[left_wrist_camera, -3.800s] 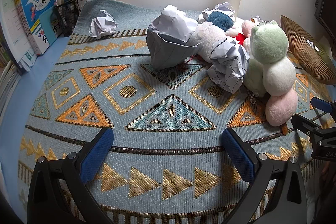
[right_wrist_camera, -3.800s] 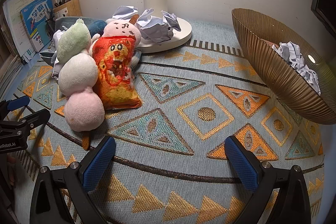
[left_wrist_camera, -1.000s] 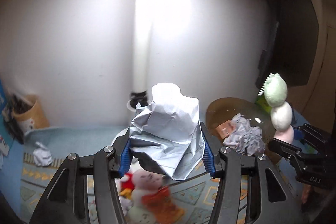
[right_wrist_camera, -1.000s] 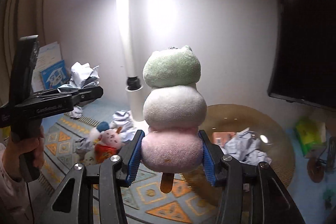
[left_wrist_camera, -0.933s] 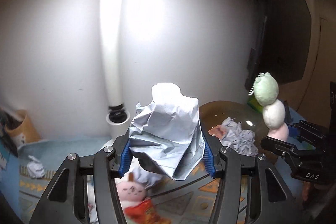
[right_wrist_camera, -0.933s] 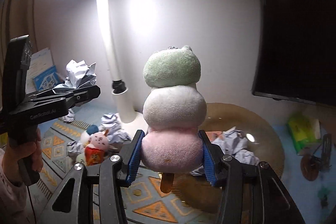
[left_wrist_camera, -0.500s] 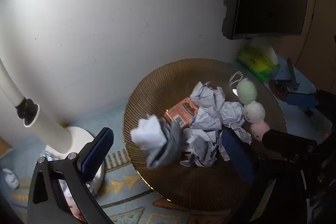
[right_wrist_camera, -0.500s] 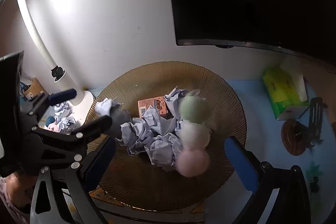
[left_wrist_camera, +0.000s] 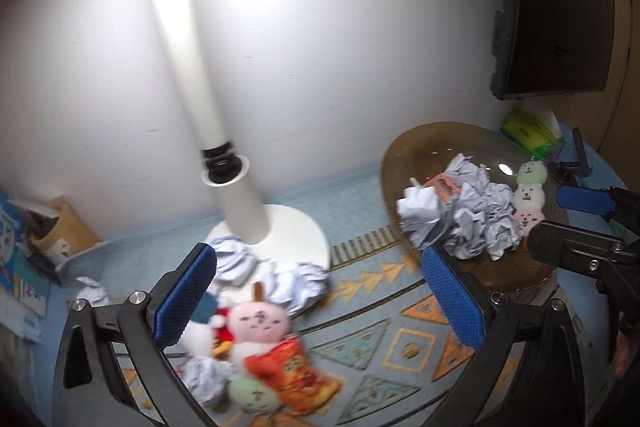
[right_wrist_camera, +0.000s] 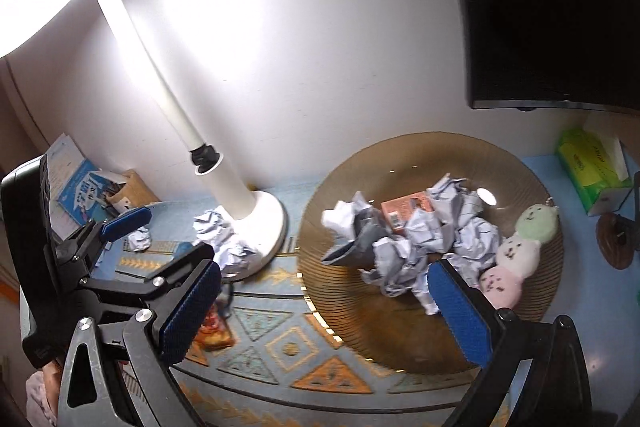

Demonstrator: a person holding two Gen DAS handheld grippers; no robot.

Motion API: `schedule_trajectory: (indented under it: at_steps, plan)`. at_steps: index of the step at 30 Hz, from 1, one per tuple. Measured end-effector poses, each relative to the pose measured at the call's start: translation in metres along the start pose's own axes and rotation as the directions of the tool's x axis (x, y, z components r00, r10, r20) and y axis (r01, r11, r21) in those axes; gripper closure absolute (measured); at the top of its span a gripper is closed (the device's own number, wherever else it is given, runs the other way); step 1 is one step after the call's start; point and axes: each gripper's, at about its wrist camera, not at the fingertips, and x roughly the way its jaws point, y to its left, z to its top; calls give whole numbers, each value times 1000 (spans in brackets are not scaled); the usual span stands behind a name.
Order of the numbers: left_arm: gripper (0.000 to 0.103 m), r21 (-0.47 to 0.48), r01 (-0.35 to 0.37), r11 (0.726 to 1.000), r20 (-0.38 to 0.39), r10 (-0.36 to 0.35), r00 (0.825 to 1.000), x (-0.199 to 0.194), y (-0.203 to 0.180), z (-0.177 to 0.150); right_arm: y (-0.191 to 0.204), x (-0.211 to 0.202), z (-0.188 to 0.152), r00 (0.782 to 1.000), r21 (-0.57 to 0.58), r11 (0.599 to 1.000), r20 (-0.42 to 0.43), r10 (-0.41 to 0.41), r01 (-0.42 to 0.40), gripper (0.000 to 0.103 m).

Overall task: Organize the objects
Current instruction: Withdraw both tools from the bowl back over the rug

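Left of the lamp base [left_wrist_camera: 294, 235], a stray paper ball [left_wrist_camera: 93, 291] lies on the patterned mat [left_wrist_camera: 408, 343] that covers the bench. In front of the lamp base sits the unsorted heap: more crumpled paper [left_wrist_camera: 298, 287], a pink plush [left_wrist_camera: 260, 323] and an orange snack bag [left_wrist_camera: 292, 373]. The left claw [left_wrist_camera: 320, 299] hangs above this heap, jaws spread and empty. Right of the lamp base stands the brown bowl [right_wrist_camera: 400, 331]; it holds a grey-and-white paper wad [right_wrist_camera: 354, 233], other paper balls [right_wrist_camera: 444, 239], a small orange box [right_wrist_camera: 404, 209] and the three-ball plush [right_wrist_camera: 520, 253], which rests against the bowl's right inner wall. The right claw [right_wrist_camera: 334, 311] hovers over the bowl's near rim, likewise released and empty. Judged step: between deposits, both loads lying in the bowl. The next move calls for lowering each claw to the heap in front of the lamp base and closing on one item apiece.
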Motion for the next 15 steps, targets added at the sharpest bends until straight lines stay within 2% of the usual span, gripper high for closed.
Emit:
schedule_trajectory:
  at_steps: [4,8,11,14,15]
  plan:
    - [0,-57,-133,990,-36,131,991,-12,69,-33,41,16,-27,999,-25,999,-15,40,-41,0]
    - [0,-115,-245,963,-148,227,963,3,136,-92,73,55,-71,993,-67,997,-107,41,-49,0]
    - [0,-179,-259,949,-237,214,948,22,172,-141,92,87,-103,986,-150,988,-166,-5,-20,0]
    - [0,-235,-273,933,-294,199,935,38,197,-180,112,111,-128,980,-279,960,-187,-74,20,0]
    - [0,-273,-245,930,-263,173,949,37,205,-187,117,118,-135,978,-320,947,-188,-94,29,0]
